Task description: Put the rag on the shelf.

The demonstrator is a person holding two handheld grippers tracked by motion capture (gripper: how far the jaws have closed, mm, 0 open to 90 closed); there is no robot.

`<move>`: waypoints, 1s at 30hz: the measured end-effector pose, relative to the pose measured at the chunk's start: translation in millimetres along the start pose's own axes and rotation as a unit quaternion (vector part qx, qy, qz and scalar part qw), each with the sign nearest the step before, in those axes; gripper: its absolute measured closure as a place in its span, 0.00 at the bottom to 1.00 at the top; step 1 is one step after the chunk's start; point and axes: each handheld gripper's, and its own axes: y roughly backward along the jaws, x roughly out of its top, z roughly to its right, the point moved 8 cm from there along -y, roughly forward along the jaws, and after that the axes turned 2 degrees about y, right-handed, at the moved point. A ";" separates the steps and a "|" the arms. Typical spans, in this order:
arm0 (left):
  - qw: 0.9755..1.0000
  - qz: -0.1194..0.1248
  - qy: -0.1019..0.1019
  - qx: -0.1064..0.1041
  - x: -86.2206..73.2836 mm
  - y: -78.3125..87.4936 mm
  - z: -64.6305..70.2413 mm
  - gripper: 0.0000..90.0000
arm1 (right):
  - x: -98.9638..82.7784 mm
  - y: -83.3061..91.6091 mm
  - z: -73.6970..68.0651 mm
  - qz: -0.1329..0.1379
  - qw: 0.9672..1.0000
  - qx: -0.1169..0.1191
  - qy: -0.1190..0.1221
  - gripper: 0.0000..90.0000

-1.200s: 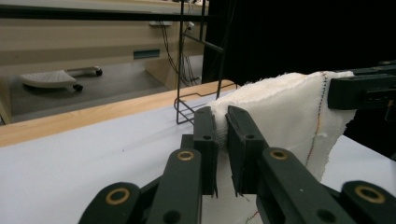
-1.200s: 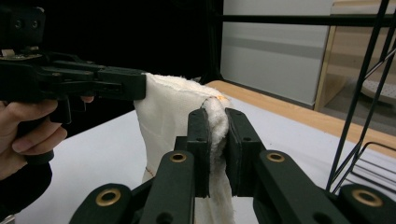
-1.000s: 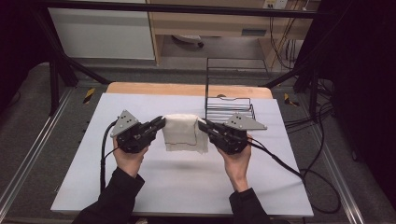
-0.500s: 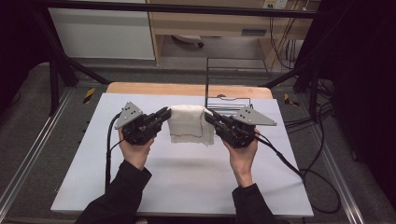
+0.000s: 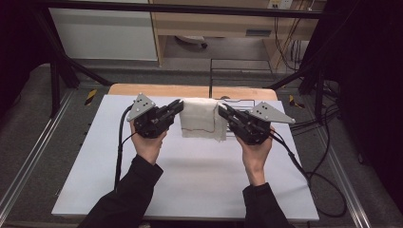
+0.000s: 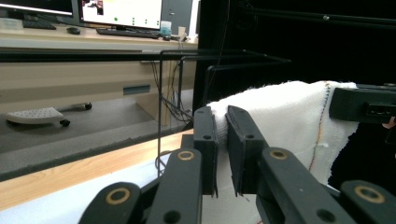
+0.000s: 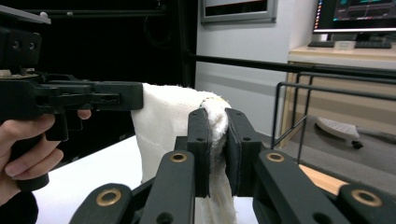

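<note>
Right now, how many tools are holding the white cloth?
2. The left tool grips the left edge of the white cloth; the right tool grips its right edge. The cloth hangs between them above the table.

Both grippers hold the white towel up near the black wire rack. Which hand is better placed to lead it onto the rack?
Right, probably. The right gripper grips the towel on the side nearest the wire rack, just beyond it. The left gripper, shut on the other edge, sits farther from the rack.
</note>
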 end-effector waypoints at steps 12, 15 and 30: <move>1.000 0.014 -0.005 -0.011 18.2 -18.4 12.3 0.91 | 16.2 10.1 18.8 0.019 1.000 -0.021 0.002 0.90; 1.000 0.017 -0.010 -0.013 23.0 -21.6 16.0 0.91 | 20.4 12.7 23.7 0.023 0.999 -0.026 0.004 0.90; 0.999 0.038 -0.010 -0.020 47.1 -42.0 27.7 0.91 | 44.8 20.7 44.5 0.039 0.998 -0.050 0.010 0.91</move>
